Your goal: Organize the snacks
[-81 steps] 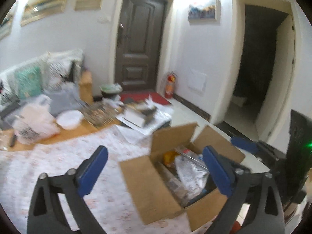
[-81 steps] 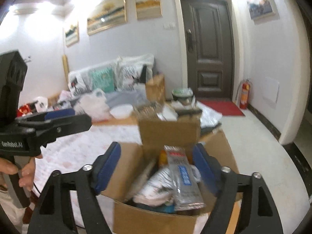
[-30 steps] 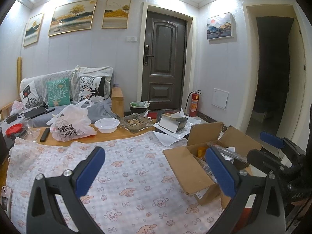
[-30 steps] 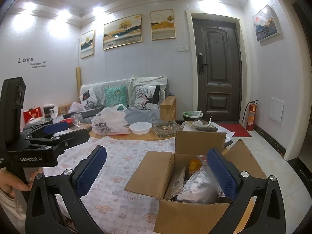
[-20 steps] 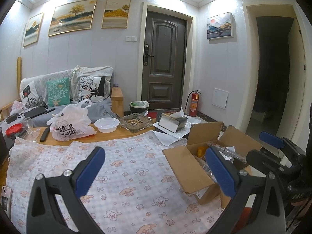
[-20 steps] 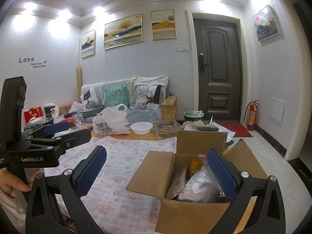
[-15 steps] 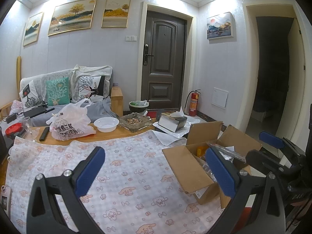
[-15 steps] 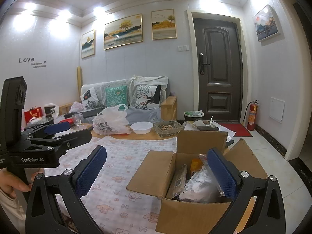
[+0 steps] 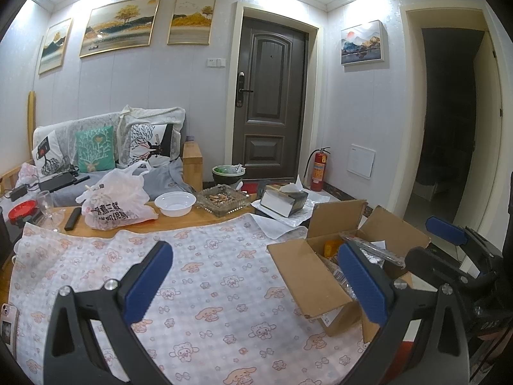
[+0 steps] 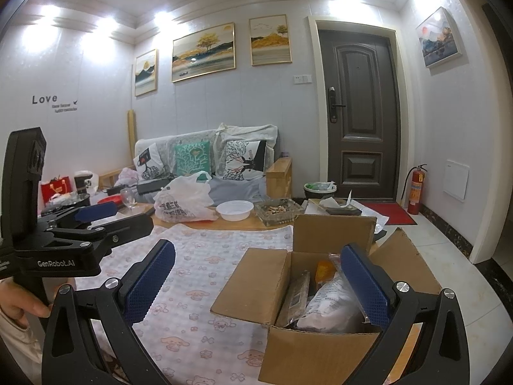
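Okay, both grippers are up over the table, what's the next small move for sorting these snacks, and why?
Probably lower the open right gripper into the open cardboard box onto the pale snack bag: it lies on top, nearest, and nothing is held yet.

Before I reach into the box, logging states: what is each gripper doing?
Left gripper: open, holding nothing.
Right gripper: open, holding nothing.

Wooden table [image 9: 205,216] is mostly covered by a cartoon-print cloth [image 9: 208,276], with an open cardboard box [image 10: 288,292] sitting on it; behind it sit a white bowl [image 9: 175,203], plastic bag [image 9: 115,200], glass ashtray [image 9: 222,199], remote [image 9: 72,218]
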`<control>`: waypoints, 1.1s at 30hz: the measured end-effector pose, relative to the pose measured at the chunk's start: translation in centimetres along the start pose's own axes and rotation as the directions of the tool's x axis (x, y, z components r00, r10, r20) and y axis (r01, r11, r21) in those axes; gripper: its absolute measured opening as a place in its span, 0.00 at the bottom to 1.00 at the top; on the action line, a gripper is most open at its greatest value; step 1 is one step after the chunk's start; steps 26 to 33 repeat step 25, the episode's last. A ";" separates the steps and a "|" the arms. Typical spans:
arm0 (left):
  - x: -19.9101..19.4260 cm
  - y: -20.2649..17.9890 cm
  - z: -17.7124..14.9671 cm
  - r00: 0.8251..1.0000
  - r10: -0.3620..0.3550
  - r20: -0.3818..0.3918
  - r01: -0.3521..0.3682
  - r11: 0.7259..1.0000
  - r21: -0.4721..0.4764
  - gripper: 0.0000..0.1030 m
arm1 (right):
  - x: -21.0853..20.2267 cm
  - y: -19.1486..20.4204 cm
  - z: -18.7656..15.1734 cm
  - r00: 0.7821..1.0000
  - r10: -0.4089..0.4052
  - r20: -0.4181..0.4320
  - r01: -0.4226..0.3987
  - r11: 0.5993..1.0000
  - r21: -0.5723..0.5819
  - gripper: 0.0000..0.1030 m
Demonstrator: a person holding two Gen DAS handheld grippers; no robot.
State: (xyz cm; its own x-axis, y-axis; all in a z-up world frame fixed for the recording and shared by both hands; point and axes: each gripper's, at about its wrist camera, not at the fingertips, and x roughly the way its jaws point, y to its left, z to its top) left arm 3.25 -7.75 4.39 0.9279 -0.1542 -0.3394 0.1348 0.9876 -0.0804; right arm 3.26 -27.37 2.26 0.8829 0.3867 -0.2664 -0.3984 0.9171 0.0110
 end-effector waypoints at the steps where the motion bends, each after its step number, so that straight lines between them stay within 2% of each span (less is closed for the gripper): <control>1: 0.0 0.1 0.0 1.000 0.000 -0.001 0.000 1.000 -0.001 0.99 | 0.0 0.0 0.0 1.000 0.000 -0.001 0.000 1.000 0.000 1.00; 33: 0.2 0.1 0.0 1.000 -0.001 -0.005 0.001 1.000 -0.001 0.99 | 0.0 0.0 -0.2 1.000 0.002 -0.001 -0.002 1.000 0.004 1.00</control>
